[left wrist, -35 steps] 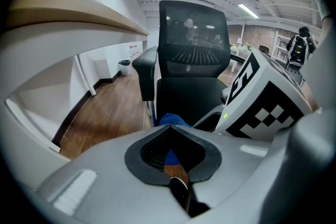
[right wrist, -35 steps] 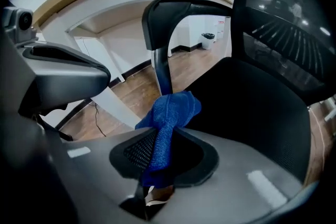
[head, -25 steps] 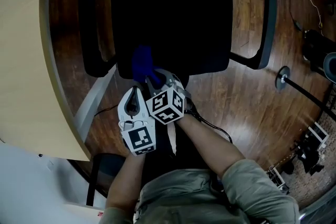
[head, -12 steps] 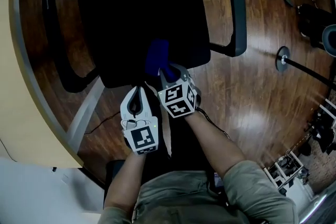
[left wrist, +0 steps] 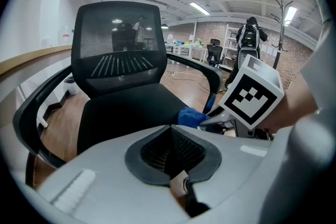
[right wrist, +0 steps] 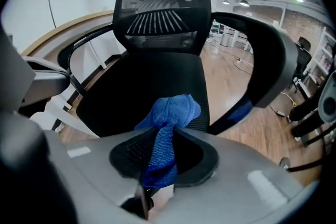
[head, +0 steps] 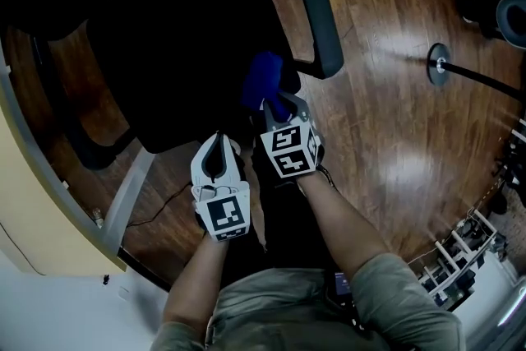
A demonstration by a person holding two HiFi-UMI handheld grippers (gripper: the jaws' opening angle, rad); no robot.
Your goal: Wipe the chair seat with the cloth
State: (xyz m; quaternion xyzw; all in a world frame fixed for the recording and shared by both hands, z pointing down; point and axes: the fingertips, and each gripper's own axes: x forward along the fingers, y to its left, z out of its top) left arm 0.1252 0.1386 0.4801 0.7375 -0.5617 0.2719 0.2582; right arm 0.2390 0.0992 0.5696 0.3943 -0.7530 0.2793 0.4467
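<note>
A brown wood floor (head: 386, 136) fills the room, with 1 curved pale desk (head: 37, 210) along the far left edge. Right of the desk stands 1 black office chair with a mesh back (left wrist: 118, 50), 1 wide dark seat (head: 181, 53) and 2 armrests: the left armrest (left wrist: 29, 118) near the desk and the right armrest (head: 316, 8) over open floor.

In front of the seat's near edge, 2 forearms hold 2 grippers side by side, close together. The left gripper (left wrist: 169, 136) points at the seat's near edge; its 2 jaws are pressed together with nothing between them. The right gripper (head: 276, 106), just right of it, has its 2 jaws pinching 1 blue cloth (right wrist: 170, 113). The cloth's bunched end sticks out past the jaw tips at the seat's near right corner, just beside the right armrest; whether it presses on the seat cannot be told.

Further right, well apart from the chair, 1 round stand base (head: 438, 62) with a dark pole sits on the floor.
</note>
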